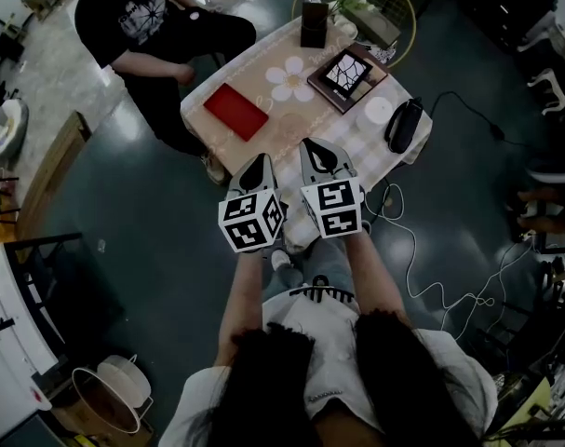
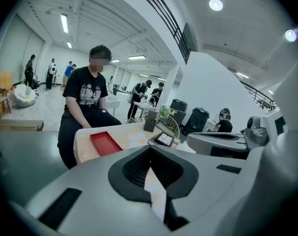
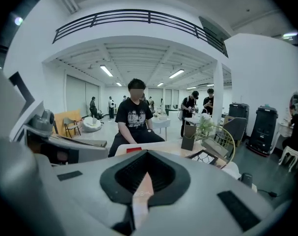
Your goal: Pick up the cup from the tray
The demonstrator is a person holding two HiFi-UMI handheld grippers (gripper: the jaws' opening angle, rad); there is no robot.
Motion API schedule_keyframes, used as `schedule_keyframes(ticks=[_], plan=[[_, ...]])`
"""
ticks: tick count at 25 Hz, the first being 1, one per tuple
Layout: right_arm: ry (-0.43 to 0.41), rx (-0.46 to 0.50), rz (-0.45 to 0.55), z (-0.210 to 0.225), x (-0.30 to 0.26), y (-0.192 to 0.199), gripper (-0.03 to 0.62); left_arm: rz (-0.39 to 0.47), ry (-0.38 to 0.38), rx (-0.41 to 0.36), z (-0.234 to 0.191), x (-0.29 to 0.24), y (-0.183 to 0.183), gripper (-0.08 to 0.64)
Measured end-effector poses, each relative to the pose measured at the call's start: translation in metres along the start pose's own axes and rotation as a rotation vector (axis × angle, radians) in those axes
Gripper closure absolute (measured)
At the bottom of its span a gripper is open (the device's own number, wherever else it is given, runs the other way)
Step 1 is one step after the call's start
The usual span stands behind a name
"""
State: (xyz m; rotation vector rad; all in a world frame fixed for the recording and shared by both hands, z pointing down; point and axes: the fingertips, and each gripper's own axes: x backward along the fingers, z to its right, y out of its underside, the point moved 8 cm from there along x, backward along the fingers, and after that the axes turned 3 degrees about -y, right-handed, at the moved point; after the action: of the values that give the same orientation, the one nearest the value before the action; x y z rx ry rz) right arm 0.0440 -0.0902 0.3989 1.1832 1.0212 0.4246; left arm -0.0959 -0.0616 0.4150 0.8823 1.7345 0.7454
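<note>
A small white cup [image 1: 378, 110] stands near the table's right end, beside a dark brown tray [image 1: 330, 92] that carries a framed picture. I cannot tell whether the cup touches that tray. A flat red tray [image 1: 235, 110] lies bare at the left end of the table [image 1: 291, 128]; it also shows as the red tray [image 2: 105, 143]. My left gripper [image 1: 258, 164] and right gripper [image 1: 317, 149] hang side by side above the table's near edge, both shut with nothing between the jaws. The cup is ahead and to the right of my right gripper.
A person [image 1: 142, 17] sits at the table's far left. A black box [image 1: 313, 21], a flower vase [image 1: 356, 3] and a gold wire basket [image 1: 394, 7] stand at the far end. A black object [image 1: 403, 124] lies beside the cup. White cables [image 1: 408, 250] trail on the floor.
</note>
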Motion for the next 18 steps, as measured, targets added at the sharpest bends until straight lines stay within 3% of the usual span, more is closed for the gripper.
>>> schedule_keyframes(ticks=[7,18], plan=[[0.021,0.024,-0.006,-0.014,0.015,-0.008,0.586,0.030,0.046,0.017,0.005,0.017,-0.004,0.555],[0.059,0.064,-0.007,-0.028,0.029,-0.011,0.586,0.022,0.085,-0.056,0.005,0.032,-0.008,0.555]])
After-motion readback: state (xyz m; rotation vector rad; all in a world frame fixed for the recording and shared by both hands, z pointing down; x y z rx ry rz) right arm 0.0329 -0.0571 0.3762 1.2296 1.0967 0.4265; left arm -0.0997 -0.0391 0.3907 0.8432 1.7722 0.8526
